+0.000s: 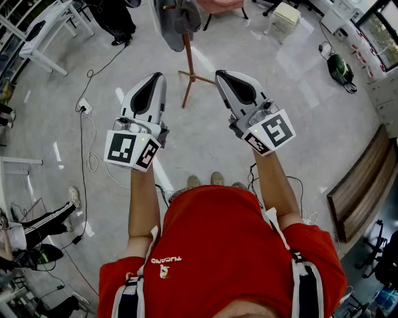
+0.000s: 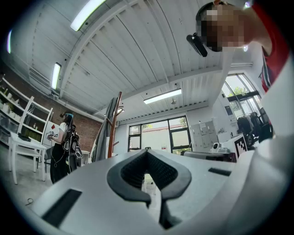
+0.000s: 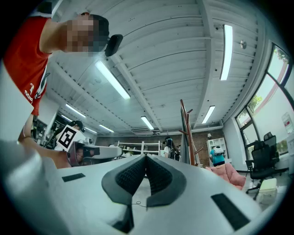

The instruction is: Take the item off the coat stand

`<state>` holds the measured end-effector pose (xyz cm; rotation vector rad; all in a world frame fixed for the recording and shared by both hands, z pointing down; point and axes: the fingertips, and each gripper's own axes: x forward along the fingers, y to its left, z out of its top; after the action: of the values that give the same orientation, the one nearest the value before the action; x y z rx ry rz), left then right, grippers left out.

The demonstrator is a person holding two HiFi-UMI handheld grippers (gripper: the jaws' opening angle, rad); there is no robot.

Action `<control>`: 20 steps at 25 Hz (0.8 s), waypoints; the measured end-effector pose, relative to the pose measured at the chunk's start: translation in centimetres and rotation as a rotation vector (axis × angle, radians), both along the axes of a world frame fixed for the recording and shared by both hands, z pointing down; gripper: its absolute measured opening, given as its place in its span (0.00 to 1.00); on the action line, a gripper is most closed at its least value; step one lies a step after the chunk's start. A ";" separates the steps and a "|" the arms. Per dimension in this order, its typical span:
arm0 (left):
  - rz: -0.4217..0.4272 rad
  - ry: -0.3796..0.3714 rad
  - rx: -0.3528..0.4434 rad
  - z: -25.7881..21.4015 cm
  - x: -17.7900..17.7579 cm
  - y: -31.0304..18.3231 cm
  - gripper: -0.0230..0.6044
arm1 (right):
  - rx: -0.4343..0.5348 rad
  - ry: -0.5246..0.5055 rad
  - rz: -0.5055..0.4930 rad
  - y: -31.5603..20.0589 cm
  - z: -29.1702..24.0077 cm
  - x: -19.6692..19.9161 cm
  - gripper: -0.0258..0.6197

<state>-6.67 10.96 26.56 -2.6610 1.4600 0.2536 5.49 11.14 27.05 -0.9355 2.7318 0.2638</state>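
The left tongs (image 1: 157, 77) are closed, tips meeting, with nothing between the ribbed pads. The right tongs (image 1: 221, 75) are closed too and hold nothing. Both are raised side by side in front of the person, tips pointing forward, each with its marker cube toward the person's red shirt (image 1: 217, 248).

Ahead of the tips, and between them in the head view, stands the wooden coat stand (image 1: 188, 59), touching neither pair of tongs. A grey garment (image 1: 177, 17) hangs on its upper part, above and beyond the tongs. In the left gripper view the stand rises to the left of the jaws; in the right gripper view it rises to their right.

Beneath everything is a pale, glossy floor (image 1: 292, 81). A cable (image 1: 82, 155) trails across it out to the left of the left tongs, and a white table (image 1: 43, 31) stands farther off on that side. Well to the right of the right tongs is a wooden bench (image 1: 364, 186).
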 end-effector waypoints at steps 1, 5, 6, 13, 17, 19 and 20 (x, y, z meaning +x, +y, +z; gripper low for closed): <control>0.000 0.000 0.001 0.0 0.1 0.2 0.05 | -0.001 0.000 0.000 0.1 0.0 0.1 0.08; 0.005 0.001 0.003 -0.1 0.0 0.3 0.05 | -0.008 -0.012 -0.009 0.4 0.0 -0.1 0.08; 0.007 0.000 0.004 -0.1 -0.2 0.3 0.05 | -0.009 -0.019 -0.009 0.3 0.0 -0.3 0.08; 0.019 0.003 0.006 0.1 -2.4 -0.1 0.05 | -0.020 -0.029 0.015 -0.3 0.2 -2.2 0.08; 0.038 0.003 0.009 0.3 -4.4 -0.7 0.05 | -0.026 -0.018 0.041 -1.0 0.6 -4.1 0.08; 0.050 0.003 0.014 0.3 -5.3 -1.0 0.05 | -0.029 -0.013 0.058 -1.4 0.7 -4.7 0.08; 0.056 0.003 0.016 0.3 -5.6 -1.1 0.05 | -0.030 -0.011 0.066 -1.5 0.7 -4.9 0.09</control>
<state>-12.24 9.83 26.83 -2.6923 1.3801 0.2732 0.60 9.60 27.73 -1.0335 2.7050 0.2301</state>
